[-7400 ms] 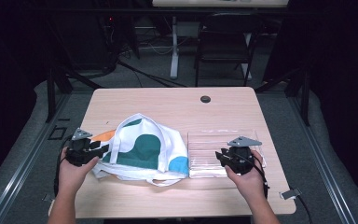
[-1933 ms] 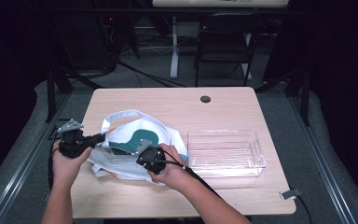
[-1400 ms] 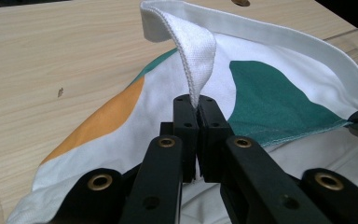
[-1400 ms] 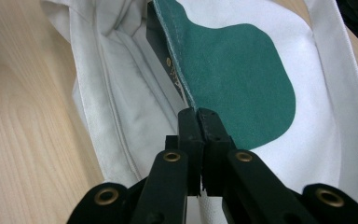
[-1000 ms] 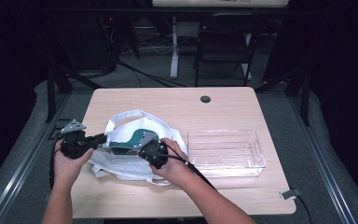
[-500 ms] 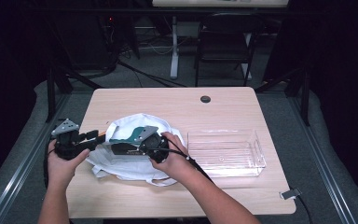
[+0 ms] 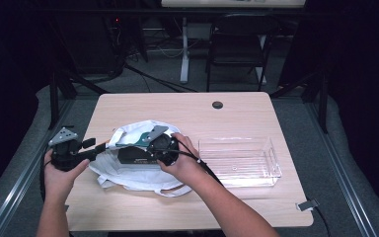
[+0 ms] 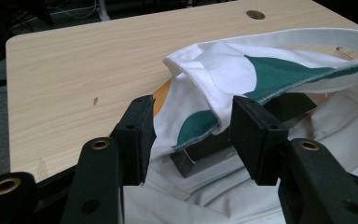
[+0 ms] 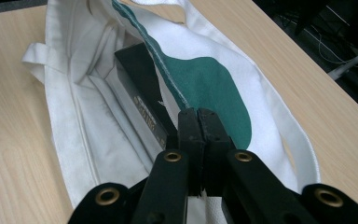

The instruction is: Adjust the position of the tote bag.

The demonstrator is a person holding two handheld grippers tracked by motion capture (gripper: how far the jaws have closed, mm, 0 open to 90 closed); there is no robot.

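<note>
Your left gripper (image 8: 193, 135) has just been opening around the bag's (image 7: 128, 175) rim; your right gripper (image 9: 198, 122) is pressed together above the black box (image 9: 140, 100).

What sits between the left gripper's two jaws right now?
In the left gripper view, the folded rim of the white-and-green bag lies between the left gripper jaws, which have just been opening; the pads stand clear of it.

A soft matt cloth bag (image 7: 133, 173) lies on the smooth pale wood table (image 7: 187, 111), beside a glossy clear plastic bin (image 7: 239, 160).
</note>
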